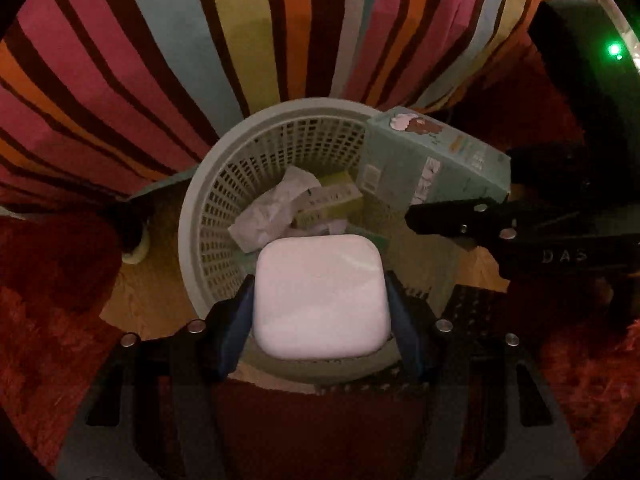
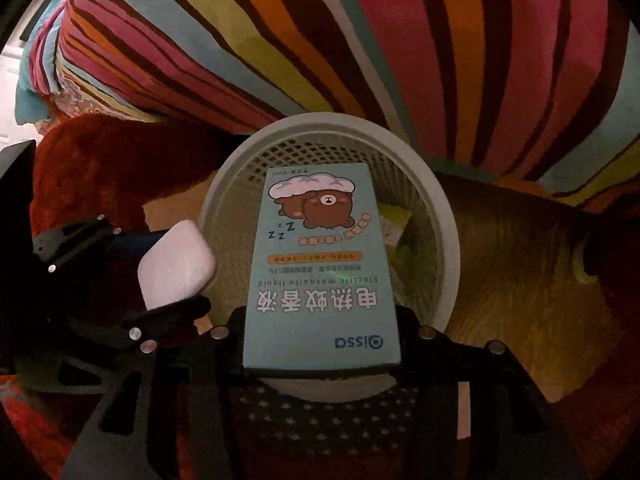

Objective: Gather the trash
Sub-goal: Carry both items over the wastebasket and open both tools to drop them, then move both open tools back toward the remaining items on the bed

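Wooden floor (image 2: 520,280) under lattice wastebasket (image 1: 224,184) and red shaggy rug (image 1: 48,320).

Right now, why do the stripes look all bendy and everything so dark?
Left wrist view: the fisheye lens bends the striped cloth; dim, reddish light; a green light glares. Right wrist view: same bending around the basket; the box stays readable.

Left gripper (image 1: 320,300) pointing down, jaws clamped; right gripper (image 2: 320,328) likewise, jaws clamped.
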### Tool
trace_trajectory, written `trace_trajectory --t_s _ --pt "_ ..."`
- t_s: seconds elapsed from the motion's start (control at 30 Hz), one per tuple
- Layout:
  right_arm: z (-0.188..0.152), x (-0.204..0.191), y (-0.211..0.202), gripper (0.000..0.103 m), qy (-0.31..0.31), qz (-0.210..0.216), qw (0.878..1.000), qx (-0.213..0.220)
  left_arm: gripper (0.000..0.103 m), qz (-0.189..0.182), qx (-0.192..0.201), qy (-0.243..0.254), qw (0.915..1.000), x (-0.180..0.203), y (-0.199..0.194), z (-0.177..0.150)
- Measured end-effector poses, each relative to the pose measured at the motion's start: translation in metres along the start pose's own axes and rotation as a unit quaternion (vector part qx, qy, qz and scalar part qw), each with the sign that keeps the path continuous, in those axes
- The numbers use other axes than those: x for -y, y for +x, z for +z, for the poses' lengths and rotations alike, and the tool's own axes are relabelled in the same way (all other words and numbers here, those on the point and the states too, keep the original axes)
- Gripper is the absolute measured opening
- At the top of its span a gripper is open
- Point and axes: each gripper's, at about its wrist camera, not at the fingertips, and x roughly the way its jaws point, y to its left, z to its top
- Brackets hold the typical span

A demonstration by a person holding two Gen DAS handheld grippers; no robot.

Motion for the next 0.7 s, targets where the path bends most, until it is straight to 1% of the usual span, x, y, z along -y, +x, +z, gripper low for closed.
trace_trajectory --t_s 0.03,0.07,0.1,0.17,0.2,0.23,0.27,0.3,0.33,0.4,0.47,0.5,0.53,0.57,0.6,0.63,0.67,0.7 --pt "0.004 -0.006 0.003 0.046 -0.008 -0.003 1.0 -0.003 0.062 0.002 -0.003 -0.001 1.0 0.001 0.001 -0.001" --pt "0.006 -0.005 0.001 0.046 -0.009 -0.004 1.0 -0.004 0.062 0.003 -0.006 -0.002 1.0 0.0 0.002 -0.001" --pt "0.002 -0.006 0.001 0.046 -0.012 -0.006 1.0 -0.005 0.062 0.005 -0.01 -0.003 0.9999 0.0 0.003 -0.001" --pt "0.006 -0.012 0.01 0.047 -0.017 -0.008 1.0 -0.008 0.062 0.009 -0.016 -0.005 0.9998 -0.001 0.005 -0.001" --pt "0.008 -0.015 0.013 0.047 -0.018 -0.01 1.0 -0.009 0.068 0.012 -0.018 -0.005 0.9998 -0.002 0.007 0.0" --pt "0.001 -0.01 0.012 0.051 -0.018 -0.011 1.0 -0.009 0.078 0.015 -0.021 -0.004 0.9997 -0.001 0.008 0.0" --pt "-0.001 -0.009 0.013 0.056 -0.016 -0.017 1.0 -0.011 0.083 0.019 -0.024 -0.002 0.9995 0.0 0.009 0.001" --pt "-0.001 -0.009 0.014 0.078 -0.014 -0.022 1.0 -0.009 0.088 0.026 -0.026 0.001 0.9993 0.001 0.01 0.001" --pt "-0.001 -0.01 0.014 0.094 -0.011 -0.022 1.0 -0.008 0.088 0.03 -0.028 0.003 0.9992 0.001 0.011 0.001" --pt "-0.001 -0.011 0.014 0.094 -0.003 -0.019 1.0 -0.005 0.088 0.031 -0.031 0.007 0.999 0.002 0.013 0.002" --pt "-0.002 -0.002 0.014 0.094 0.005 -0.019 1.0 -0.001 0.088 0.033 -0.031 0.008 0.999 0.001 0.015 0.002" --pt "-0.008 0.001 0.012 0.094 0.008 -0.018 1.0 0.001 0.088 0.034 -0.029 0.006 0.999 0.0 0.014 0.002" --pt "-0.016 0.012 0.012 0.094 0.012 -0.017 1.0 0.004 0.088 0.035 -0.025 0.005 0.9991 -0.001 0.012 0.002" --pt "-0.017 0.016 0.011 0.094 0.016 -0.018 1.0 0.011 0.088 0.038 -0.017 0.002 0.9991 -0.002 0.008 0.002" --pt "-0.018 0.021 0.0 0.094 0.016 -0.019 1.0 0.015 0.088 0.041 -0.008 0.0 0.9991 -0.001 0.005 0.003" --pt "-0.018 0.018 -0.007 0.094 0.011 -0.021 0.999 0.031 0.088 0.043 0.002 0.0 0.9991 -0.001 0.0 0.004" --pt "-0.022 0.021 -0.011 0.094 0.006 -0.023 0.999 0.036 0.088 0.046 0.016 -0.001 0.9988 -0.002 -0.006 0.004" --pt "-0.024 0.023 -0.016 0.094 -0.004 -0.027 0.998 0.047 0.088 0.052 0.039 0.0 0.9979 -0.002 -0.016 0.005"
